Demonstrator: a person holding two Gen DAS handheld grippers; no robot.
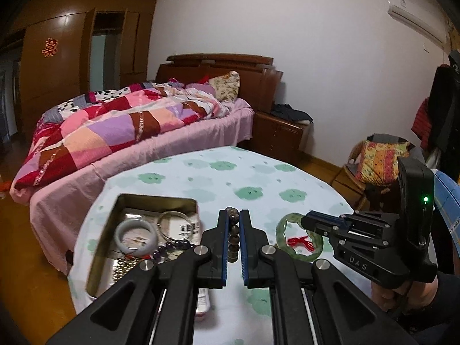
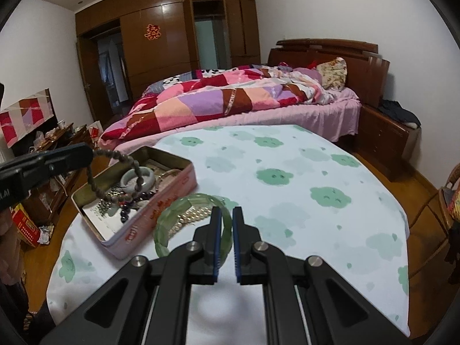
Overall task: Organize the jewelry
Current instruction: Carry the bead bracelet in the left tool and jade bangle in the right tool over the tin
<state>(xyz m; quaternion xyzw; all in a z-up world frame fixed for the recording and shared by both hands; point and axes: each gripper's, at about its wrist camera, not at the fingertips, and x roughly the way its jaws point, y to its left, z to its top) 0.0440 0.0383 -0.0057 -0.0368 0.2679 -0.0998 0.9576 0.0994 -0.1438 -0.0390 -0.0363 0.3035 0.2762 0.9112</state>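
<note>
The left tongs (image 1: 233, 224) are clenched on a string of brown wooden beads (image 1: 233, 237), which runs down the narrow gap between the blue pads. In the right wrist view the same bead bracelet (image 2: 115, 176) hangs in a loop from those tongs above the open tin box (image 2: 161, 212), clear of its floor.

The right tongs (image 2: 227, 224) grip the green jade bangle (image 2: 172, 215) by its near rim, the pads pinching the band from both sides. The bangle tilts up off the worktop (image 2: 302, 178), just beside the pink wall of the tin box. A red tassel (image 1: 300, 241) shows through the bangle in the left wrist view.

Inside the tin box lie a pale jade bangle (image 1: 136, 234), a thin silver bangle (image 1: 174, 225), a strand of dark purple beads (image 1: 172, 248) and a metal watch band (image 1: 125, 267).

The worktop carries a white cloth with green cloud shapes. Behind it stands a bed (image 2: 258, 97) with a patchwork quilt.
</note>
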